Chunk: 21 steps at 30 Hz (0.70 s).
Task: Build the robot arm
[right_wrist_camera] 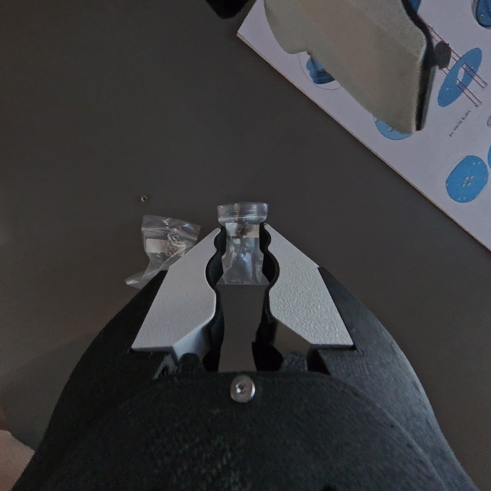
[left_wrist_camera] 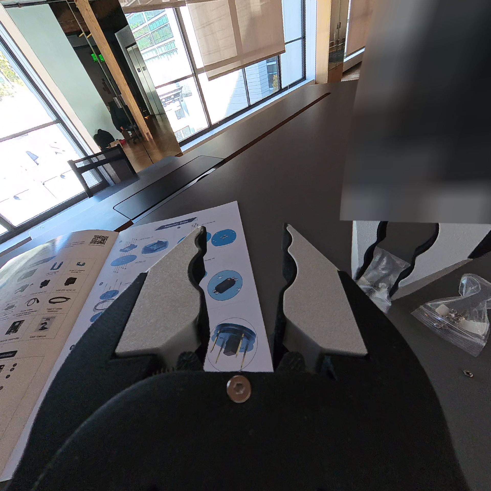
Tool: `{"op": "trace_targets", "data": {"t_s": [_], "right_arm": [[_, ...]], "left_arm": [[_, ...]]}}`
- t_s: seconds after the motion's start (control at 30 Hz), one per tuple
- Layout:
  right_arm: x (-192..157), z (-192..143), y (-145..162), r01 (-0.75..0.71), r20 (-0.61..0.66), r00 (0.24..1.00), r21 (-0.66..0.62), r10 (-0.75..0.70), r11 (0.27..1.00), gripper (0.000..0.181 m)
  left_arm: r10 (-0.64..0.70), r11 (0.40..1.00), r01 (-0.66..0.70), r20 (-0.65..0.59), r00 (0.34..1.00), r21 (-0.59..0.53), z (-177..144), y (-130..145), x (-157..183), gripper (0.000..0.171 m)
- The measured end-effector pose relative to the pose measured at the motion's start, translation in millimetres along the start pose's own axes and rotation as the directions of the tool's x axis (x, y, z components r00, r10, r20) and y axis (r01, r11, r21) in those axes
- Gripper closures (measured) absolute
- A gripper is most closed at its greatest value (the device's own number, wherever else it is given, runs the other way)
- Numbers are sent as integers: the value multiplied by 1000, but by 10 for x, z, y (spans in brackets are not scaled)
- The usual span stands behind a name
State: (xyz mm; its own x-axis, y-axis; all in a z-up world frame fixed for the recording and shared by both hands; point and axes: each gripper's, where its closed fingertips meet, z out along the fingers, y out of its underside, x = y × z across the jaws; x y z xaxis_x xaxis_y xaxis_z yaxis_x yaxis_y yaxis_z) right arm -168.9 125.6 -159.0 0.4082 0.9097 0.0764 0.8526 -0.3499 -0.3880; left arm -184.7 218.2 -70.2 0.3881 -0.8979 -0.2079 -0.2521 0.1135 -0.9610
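Your right tool (right_wrist_camera: 242, 225) pinches small clear bag (right_wrist_camera: 242, 256) of hardware, lifted off dark surface (right_wrist_camera: 106, 106). Second bag (right_wrist_camera: 166, 245) lies just beside, loose nut (right_wrist_camera: 143, 198) near. Your left tool (left_wrist_camera: 245, 233) spread, empty, above open booklet (left_wrist_camera: 228, 292). Bag contents hard to make out.

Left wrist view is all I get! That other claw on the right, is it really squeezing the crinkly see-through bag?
Observer: Yes. The right gripper is shut on the small clear bag and pinches its middle narrow.
Operator: Does any of it stick out?
Observer: Its ribbed top edge pokes out beyond the tips.
Operator: What's in the other bag?
Observer: The second bag lies on the table left of that gripper, and small metal rings show through it.
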Motion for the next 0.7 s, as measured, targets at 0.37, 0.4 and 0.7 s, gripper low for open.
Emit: {"op": "trace_targets", "data": {"t_s": [0.37,0.4,0.7], "right_arm": [[-10,-12,-11,15,7,1000,-38,-14,999,159],[-23,-9,-13,8,17,1000,-35,-8,999,159],[-40,-10,-3,16,13,1000,-63,-15,998,159]], "left_arm": [[-2,1000,2,1,1000,0,1,-2,-18,116],[-4,1000,4,1,1000,0,1,0,-20,116],[3,1000,-3,-2,1000,-6,10,11,-8,117]]}}
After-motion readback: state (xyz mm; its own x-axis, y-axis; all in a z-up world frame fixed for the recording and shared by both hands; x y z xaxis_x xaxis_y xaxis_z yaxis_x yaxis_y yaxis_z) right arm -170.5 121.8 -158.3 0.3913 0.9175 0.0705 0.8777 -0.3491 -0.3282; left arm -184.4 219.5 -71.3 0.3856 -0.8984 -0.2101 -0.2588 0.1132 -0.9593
